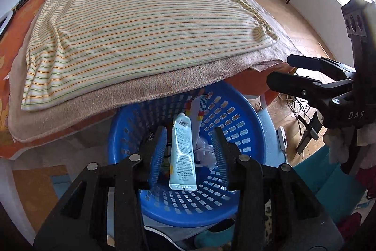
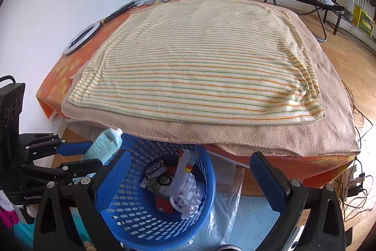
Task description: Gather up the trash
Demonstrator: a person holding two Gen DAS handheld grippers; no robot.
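The left gripper [image 1: 190, 154] stands partly open above the blue basket [image 1: 244, 109]; the white tube [image 1: 182, 152] sits between its fingers, pads not pressing it. The right gripper [image 2: 188, 180] gapes wide, empty. Beyond the fingers lies a striped blanket [image 2: 199, 67] on the bed.

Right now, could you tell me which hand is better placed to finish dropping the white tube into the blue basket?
Left. The tube sits between the left gripper fingers, directly above the blue basket, with visible gaps to both pads. The right gripper is open and empty beside it.
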